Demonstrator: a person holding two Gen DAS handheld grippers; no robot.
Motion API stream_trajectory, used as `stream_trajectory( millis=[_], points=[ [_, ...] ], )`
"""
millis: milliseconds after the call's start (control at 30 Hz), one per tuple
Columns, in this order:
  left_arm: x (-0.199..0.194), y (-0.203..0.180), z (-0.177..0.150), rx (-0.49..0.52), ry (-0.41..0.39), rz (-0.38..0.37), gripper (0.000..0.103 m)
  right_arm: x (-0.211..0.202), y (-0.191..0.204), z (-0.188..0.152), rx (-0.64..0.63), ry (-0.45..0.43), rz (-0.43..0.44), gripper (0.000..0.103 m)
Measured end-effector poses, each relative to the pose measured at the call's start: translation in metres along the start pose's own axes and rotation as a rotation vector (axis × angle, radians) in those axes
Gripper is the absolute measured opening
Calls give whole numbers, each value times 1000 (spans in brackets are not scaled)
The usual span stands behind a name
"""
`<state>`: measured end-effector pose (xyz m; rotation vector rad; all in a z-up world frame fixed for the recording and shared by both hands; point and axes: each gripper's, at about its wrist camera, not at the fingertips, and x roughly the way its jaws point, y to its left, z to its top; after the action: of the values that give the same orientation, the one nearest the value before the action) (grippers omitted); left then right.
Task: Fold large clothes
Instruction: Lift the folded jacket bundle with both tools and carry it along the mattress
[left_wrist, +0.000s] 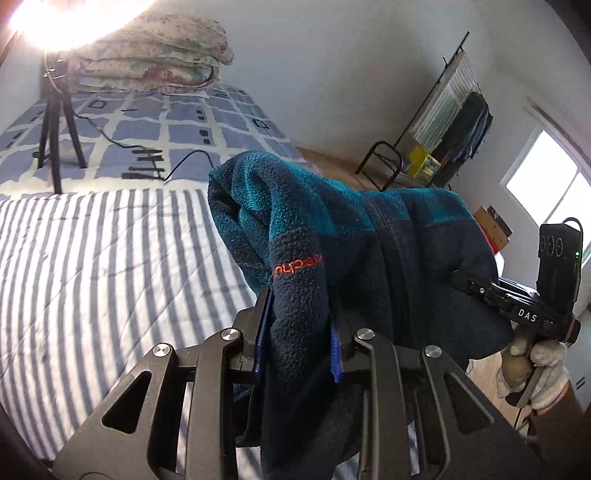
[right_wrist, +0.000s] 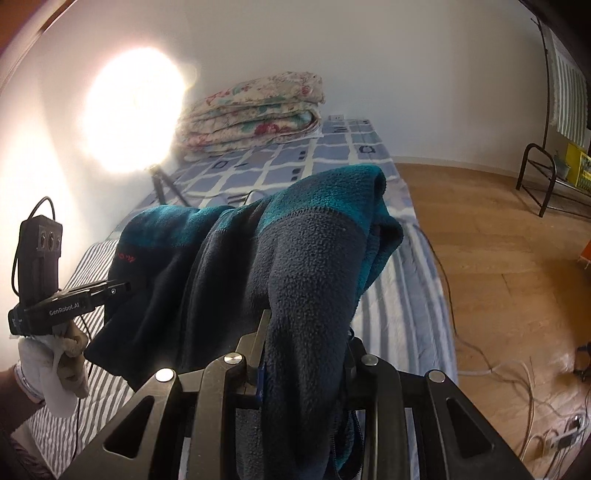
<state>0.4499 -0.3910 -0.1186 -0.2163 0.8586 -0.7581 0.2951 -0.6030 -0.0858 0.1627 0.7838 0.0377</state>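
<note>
A navy and teal fleece jacket (left_wrist: 373, 236) hangs in the air above the striped bed (left_wrist: 92, 266). My left gripper (left_wrist: 299, 295) is shut on a navy fold of it beside the orange logo. My right gripper (right_wrist: 304, 317) is shut on another navy part of the jacket (right_wrist: 306, 251). The jacket stretches between both grippers. The right gripper also shows in the left wrist view (left_wrist: 458, 277), its tip against the fleece. The left gripper shows in the right wrist view (right_wrist: 125, 286) at the jacket's left edge.
A folded floral quilt (right_wrist: 255, 114) lies at the bed's head on a blue checked sheet (right_wrist: 317, 155). A bright lamp on a tripod (left_wrist: 55, 122) stands on the bed with a cable. A clothes rack (left_wrist: 458, 110) and wooden floor (right_wrist: 498, 229) with cables lie right.
</note>
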Motion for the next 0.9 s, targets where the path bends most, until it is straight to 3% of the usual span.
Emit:
stream_trajectory(
  millis=[267,500,900],
  points=[
    [46,-3,46,20,-31,35,25,40,-40,53,18,-24,-1,26],
    [87,-5,76,25,-44,63,25,76,-65,79,37,-40,-17,26],
    [150,13,76,4,4,94,25,144,-114,89,84,5,-22,25]
  ],
)
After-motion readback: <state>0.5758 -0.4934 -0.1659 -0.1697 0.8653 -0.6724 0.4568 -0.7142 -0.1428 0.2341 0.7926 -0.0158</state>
